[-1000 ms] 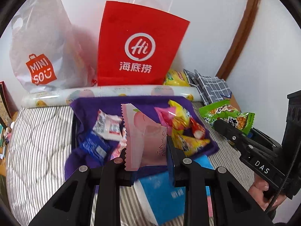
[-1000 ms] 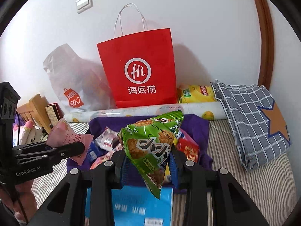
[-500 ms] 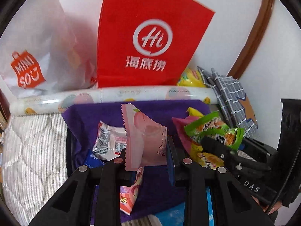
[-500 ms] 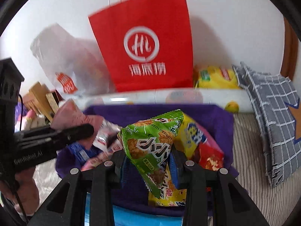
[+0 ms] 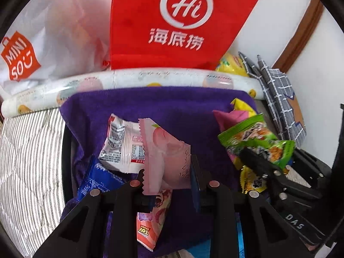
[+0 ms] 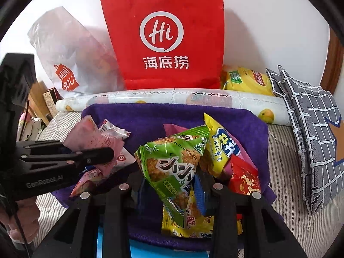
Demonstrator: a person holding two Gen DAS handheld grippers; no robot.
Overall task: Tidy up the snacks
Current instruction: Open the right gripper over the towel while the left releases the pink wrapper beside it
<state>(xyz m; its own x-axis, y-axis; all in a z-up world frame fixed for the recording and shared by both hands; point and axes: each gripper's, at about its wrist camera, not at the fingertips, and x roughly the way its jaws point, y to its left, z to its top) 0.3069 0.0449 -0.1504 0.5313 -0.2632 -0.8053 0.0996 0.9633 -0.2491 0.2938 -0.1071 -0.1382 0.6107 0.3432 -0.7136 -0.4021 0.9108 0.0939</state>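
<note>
The left gripper (image 5: pixel 167 172) is clamping a pink peach packet (image 5: pixel 166 152) over the middle of the purple cloth (image 5: pixel 163 105), while the right gripper (image 6: pixel 169 182) is clamping a green snack bag (image 6: pixel 172 163) near the cloth's right edge. Several packets are already lying on the cloth; these two are not yet set down.

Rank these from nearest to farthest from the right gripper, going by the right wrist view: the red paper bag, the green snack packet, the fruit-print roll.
1. The green snack packet, clamped between the right gripper's fingers.
2. The fruit-print roll, lying crosswise past the purple cloth.
3. The red paper bag, standing behind the roll against the wall.
</note>
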